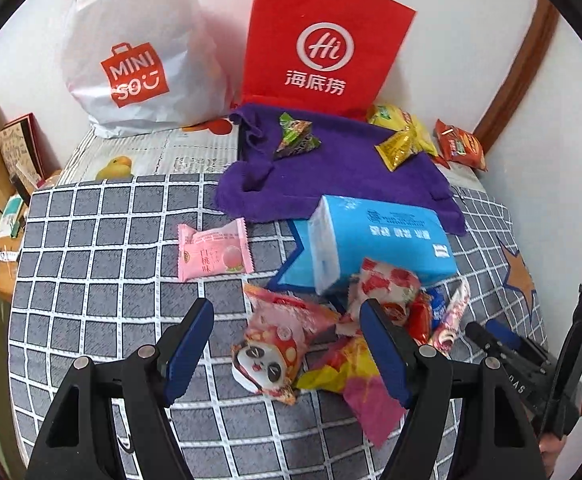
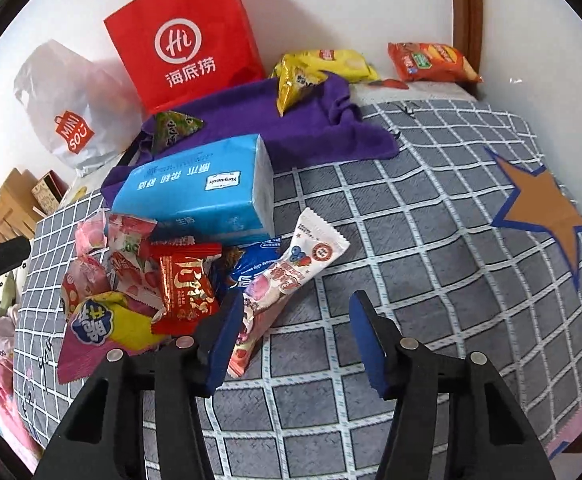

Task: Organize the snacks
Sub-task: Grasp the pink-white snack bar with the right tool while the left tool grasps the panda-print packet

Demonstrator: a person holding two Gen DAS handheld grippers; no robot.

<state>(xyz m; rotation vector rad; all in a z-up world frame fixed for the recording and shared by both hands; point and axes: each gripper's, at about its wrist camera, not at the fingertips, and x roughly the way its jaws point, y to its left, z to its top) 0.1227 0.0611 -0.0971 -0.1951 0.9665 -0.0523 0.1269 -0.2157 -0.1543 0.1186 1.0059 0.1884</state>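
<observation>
A heap of small snack packets lies on the grey checked cloth (image 1: pixel 103 240). My left gripper (image 1: pixel 287 344) hangs open over the heap, a panda-print packet (image 1: pixel 267 356) between its fingers, pads apart from it. A pink peach packet (image 1: pixel 211 254) lies alone further back. My right gripper (image 2: pixel 295 340) is open above the cloth. The lower end of a long white-and-pink snack stick (image 2: pixel 295 272) rests beside its left finger (image 2: pixel 223 344); nothing is pressed. A red candy packet (image 2: pixel 187 284) and a yellow-purple packet (image 2: pixel 107 328) lie to its left.
A blue tissue pack (image 1: pixel 379 240) lies behind the heap, on the edge of a purple cloth (image 1: pixel 331 168) carrying a green triangular snack (image 1: pixel 295 136). Yellow chip bags (image 1: pixel 403 140) and a red one (image 1: pixel 461 146) sit by the wall. A red paper bag (image 1: pixel 323 40) and a white shopping bag (image 1: pixel 139 60) stand behind.
</observation>
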